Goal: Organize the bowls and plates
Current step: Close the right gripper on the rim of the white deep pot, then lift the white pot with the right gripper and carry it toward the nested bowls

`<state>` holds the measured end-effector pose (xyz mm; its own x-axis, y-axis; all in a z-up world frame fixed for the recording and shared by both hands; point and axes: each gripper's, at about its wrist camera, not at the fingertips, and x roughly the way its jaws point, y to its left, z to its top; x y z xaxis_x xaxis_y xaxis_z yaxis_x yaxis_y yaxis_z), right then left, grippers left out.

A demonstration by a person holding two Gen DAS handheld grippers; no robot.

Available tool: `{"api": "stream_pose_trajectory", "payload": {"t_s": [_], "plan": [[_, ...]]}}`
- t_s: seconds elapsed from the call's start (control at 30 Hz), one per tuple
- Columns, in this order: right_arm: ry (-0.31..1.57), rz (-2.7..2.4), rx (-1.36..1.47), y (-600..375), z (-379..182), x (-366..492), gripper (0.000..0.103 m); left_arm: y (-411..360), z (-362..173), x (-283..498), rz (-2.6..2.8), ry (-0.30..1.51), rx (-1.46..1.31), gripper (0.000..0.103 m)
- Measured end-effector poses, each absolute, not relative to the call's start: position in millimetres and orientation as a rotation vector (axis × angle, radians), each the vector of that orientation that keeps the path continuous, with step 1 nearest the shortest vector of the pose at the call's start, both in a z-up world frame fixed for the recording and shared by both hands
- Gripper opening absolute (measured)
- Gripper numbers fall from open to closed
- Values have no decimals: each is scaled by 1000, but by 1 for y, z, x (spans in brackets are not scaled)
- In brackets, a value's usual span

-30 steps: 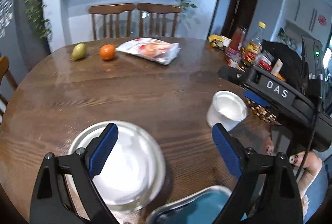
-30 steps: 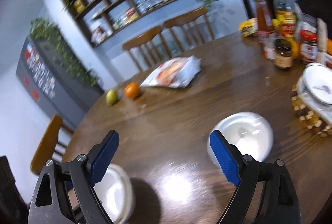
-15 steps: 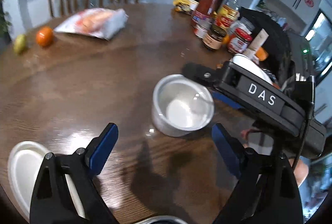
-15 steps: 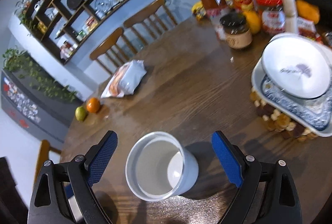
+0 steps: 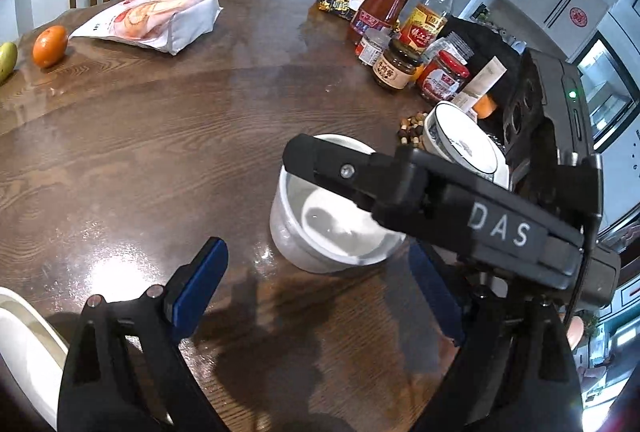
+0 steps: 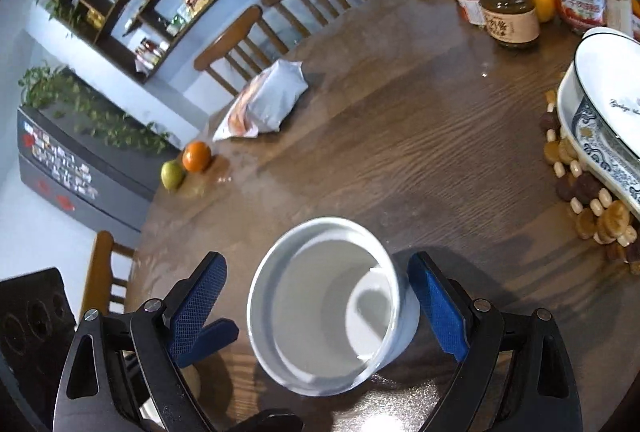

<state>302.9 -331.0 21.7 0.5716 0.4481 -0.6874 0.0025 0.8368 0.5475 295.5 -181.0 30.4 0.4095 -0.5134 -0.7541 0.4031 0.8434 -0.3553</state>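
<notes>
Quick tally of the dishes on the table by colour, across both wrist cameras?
Plain white: 2, the deep bowl and the plate at the left wrist view's edge
White with a dark rim: 1, the top dish of the stack
Blue-patterned: 1, the patterned dish under it
Total: 4

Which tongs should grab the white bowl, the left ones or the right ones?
Probably the right tongs. The white bowl already sits between their open blue pads, which do not press on it. The left tongs are open too, but the bowl lies ahead of them and the other tool crosses their path.
</notes>
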Motion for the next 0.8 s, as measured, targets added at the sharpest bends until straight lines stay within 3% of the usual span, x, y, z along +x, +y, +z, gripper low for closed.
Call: {"api": "stream_pose_trajectory", "payload": {"t_s": [0.53,0.8], "plan": [[936,232,402,-317,22,300,93,-182,23,297,-601,999,-93,80],[954,272,417,-311,20,298,93,-178,19,302,-620,1065,-98,80]]}}
